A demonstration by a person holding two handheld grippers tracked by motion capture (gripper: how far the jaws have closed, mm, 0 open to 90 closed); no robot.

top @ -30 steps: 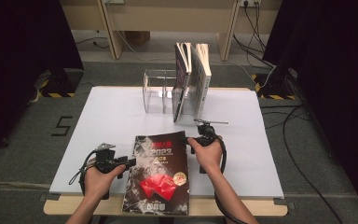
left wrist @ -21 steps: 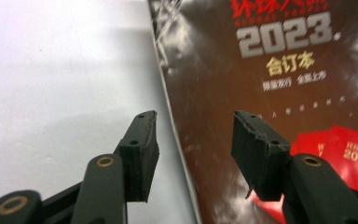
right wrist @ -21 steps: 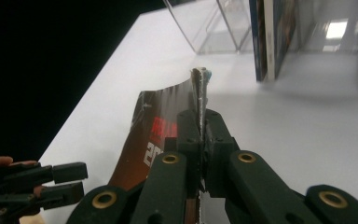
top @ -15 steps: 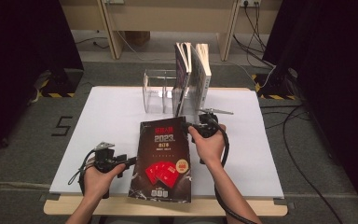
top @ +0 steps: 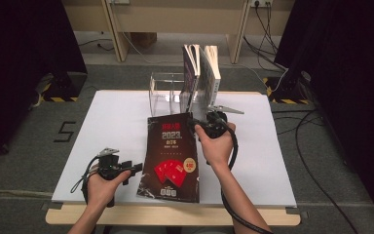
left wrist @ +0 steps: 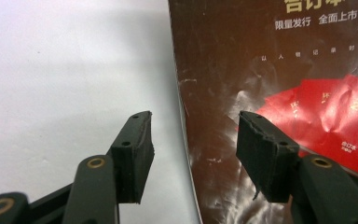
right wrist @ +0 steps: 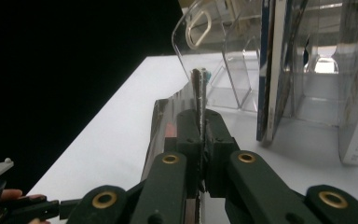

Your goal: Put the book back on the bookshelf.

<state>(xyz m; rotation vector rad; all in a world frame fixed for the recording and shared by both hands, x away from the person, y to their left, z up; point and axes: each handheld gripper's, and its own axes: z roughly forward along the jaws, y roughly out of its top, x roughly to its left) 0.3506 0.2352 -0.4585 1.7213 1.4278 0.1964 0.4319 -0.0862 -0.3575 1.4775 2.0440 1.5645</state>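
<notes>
A dark glossy magazine (top: 170, 156) with red envelopes on its cover is tilted, its far end raised off the white table sheet (top: 117, 122). My right gripper (top: 197, 126) is shut on the far right edge of the magazine (right wrist: 198, 88), with both pads (right wrist: 189, 130) pressed on it. My left gripper (top: 135, 168) sits by the magazine's near left edge. Its jaws have just been opening and now stand open (left wrist: 193, 135), with the edge of the magazine (left wrist: 270, 70) running between them and neither pad on it.
A clear acrylic rack (top: 163, 90) stands at the back of the sheet, with a few upright books (top: 199, 73) in its right slots, just beyond the raised end. The rack (right wrist: 223, 60) and books (right wrist: 272, 70) are close ahead of the right gripper.
The right gripper has risen and lifted the magazine's far end toward the rack. The left hand has kept its place while its jaws spread apart off the magazine's edge.
</notes>
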